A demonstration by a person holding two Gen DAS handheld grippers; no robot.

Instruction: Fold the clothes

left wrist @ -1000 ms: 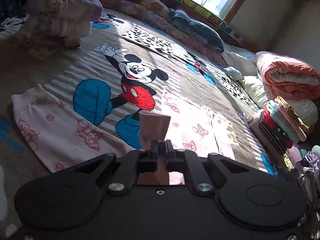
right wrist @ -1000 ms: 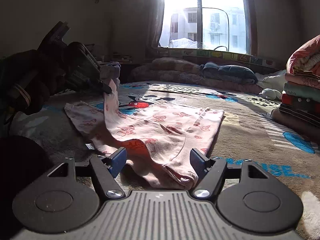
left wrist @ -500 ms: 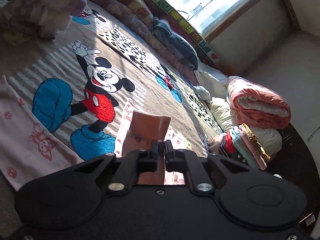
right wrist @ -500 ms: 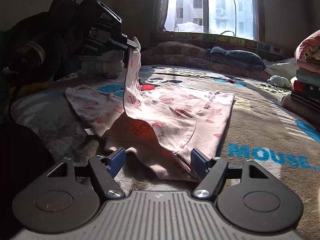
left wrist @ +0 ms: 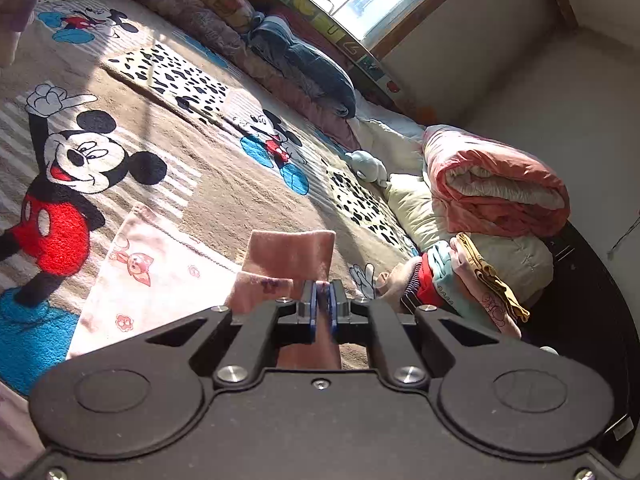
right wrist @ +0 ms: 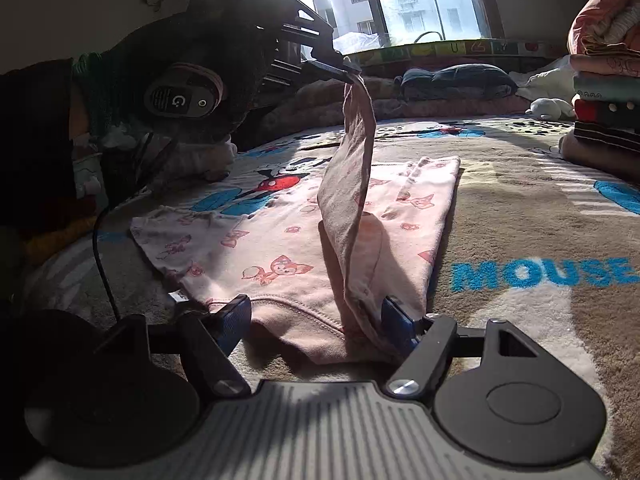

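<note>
A pink shirt with fox prints (right wrist: 288,236) lies flat on the Mickey Mouse blanket (right wrist: 520,200). My left gripper (left wrist: 322,312) is shut on the cuff of one pink sleeve (left wrist: 290,256). In the right wrist view that sleeve (right wrist: 352,168) hangs stretched upward from the left gripper (right wrist: 348,70), high above the shirt's middle. My right gripper (right wrist: 320,320) rests low at the shirt's near edge, open, with the neckline and the sleeve's base between its blue fingers (right wrist: 236,316). The flat body of the shirt (left wrist: 152,276) shows below the left gripper.
A stack of folded clothes (left wrist: 460,284) stands at the right, under a rolled pink quilt (left wrist: 492,184). Pillows and a dark bundle (left wrist: 312,64) line the window side. A small white plush toy (left wrist: 366,166) lies nearby. A person's dark sleeve (right wrist: 36,140) fills the left.
My left gripper has lifted the sleeve higher and carried it rightward over the shirt's body. The right gripper has stayed open at the near edge, slightly closer to the cloth.
</note>
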